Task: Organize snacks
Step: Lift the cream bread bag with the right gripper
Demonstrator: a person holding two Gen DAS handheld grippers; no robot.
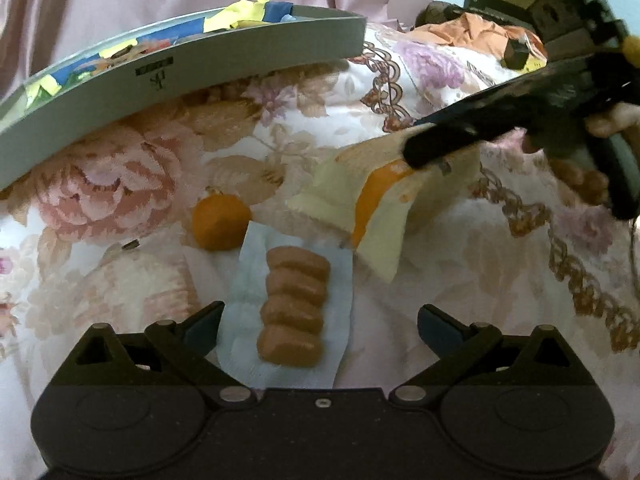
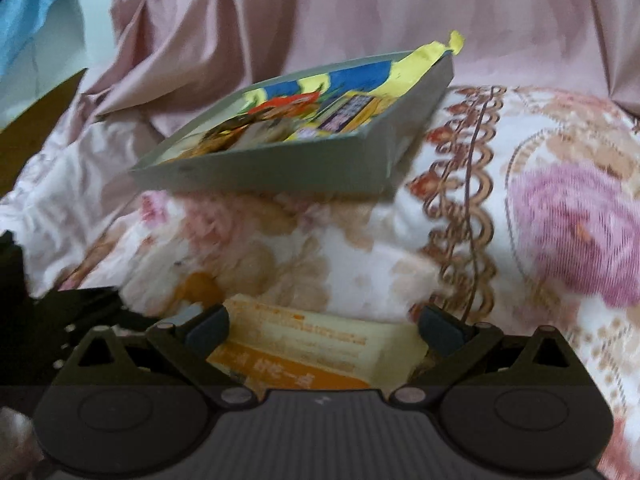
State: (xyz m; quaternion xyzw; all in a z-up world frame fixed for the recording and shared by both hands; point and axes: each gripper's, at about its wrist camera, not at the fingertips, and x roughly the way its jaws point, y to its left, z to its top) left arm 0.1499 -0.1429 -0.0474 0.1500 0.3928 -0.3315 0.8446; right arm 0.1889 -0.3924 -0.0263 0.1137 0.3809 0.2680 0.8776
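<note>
A grey tray (image 1: 248,60) with colourful snack packets (image 1: 240,16) sits on the floral bedspread, far left; it also shows in the right wrist view (image 2: 280,172). My left gripper (image 1: 320,326) is open above a clear pack of brown sausages (image 1: 294,306) on white wrapping. A small orange fruit (image 1: 220,222) lies beside it. My right gripper (image 2: 324,326) is open over a cream-and-orange snack packet (image 2: 312,350), fingers either side of it. The same packet (image 1: 360,208) and right gripper (image 1: 424,148) show in the left wrist view.
The floral bedspread (image 2: 520,240) covers the whole surface. A pink curtain (image 2: 320,20) hangs behind the tray. Orange cloth (image 1: 472,32) and dark objects lie at the far right.
</note>
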